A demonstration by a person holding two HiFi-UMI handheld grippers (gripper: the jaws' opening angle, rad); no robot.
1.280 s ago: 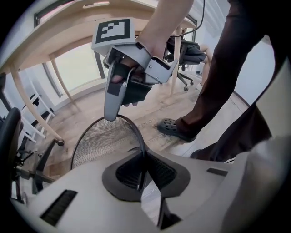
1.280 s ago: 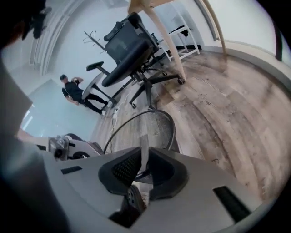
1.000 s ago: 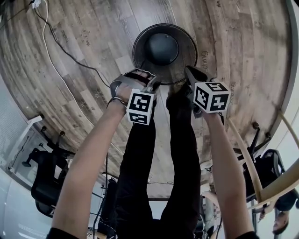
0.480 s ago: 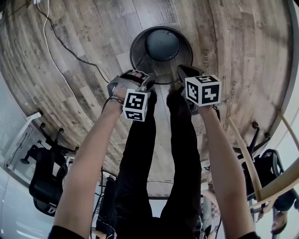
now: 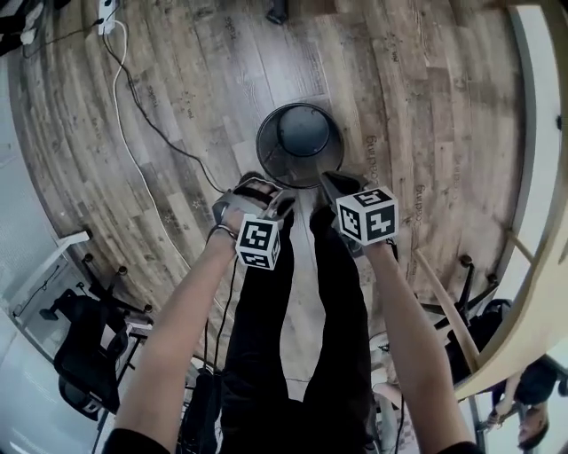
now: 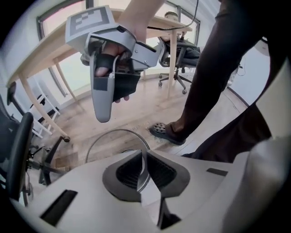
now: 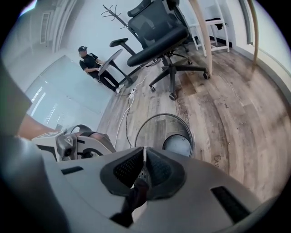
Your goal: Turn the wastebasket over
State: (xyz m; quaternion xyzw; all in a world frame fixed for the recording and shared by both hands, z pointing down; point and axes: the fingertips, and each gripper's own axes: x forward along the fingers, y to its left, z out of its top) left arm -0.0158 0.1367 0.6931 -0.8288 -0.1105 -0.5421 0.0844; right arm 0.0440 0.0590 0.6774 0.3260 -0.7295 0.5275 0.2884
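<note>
While mesh forms its wall, the wastebasket is round.

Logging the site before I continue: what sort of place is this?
Probably an office: a wheeled mesh chair, a long wooden desk and a coat stand by the wall.

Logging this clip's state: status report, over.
Both shut on mesh wastebasket rim: left gripper, right gripper. Mouth up, not yet turned over. Only floor cables nearby, not touching.
</note>
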